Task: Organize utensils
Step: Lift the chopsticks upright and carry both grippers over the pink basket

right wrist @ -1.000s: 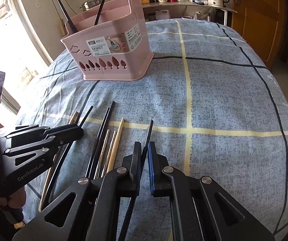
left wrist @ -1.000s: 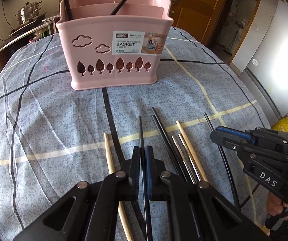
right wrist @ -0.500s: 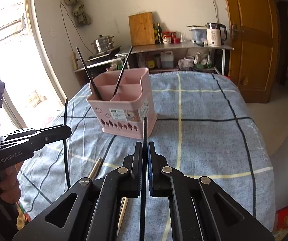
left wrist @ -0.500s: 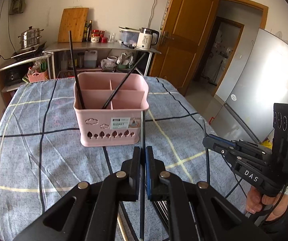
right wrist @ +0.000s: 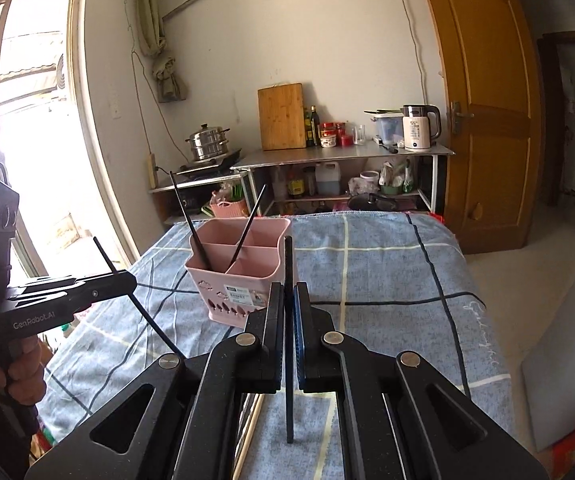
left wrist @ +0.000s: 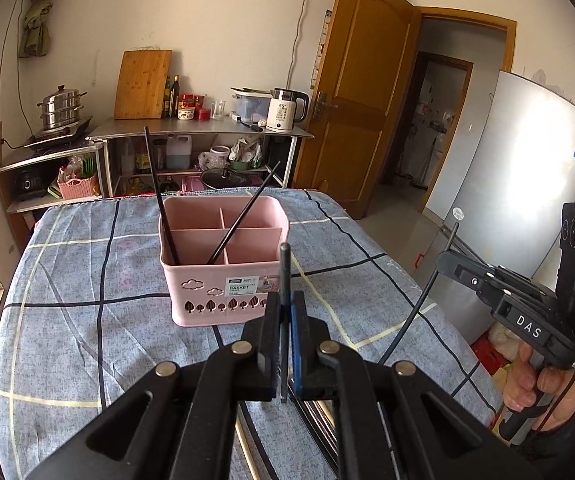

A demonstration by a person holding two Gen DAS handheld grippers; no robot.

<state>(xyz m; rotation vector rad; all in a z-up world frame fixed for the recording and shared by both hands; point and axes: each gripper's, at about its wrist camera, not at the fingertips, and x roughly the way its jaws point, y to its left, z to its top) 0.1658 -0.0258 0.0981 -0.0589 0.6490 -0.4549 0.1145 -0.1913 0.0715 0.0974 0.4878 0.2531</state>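
While raised, each gripper pinches a chopstick.

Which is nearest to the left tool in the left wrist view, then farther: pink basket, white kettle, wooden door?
1. Pink basket, on the table just ahead of the left tool.
2. White kettle, on the shelf behind.
3. Wooden door, back right; too close to the kettle to call.

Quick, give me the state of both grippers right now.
Left gripper: closed on a black chopstick.
Right gripper: closed on another black chopstick.
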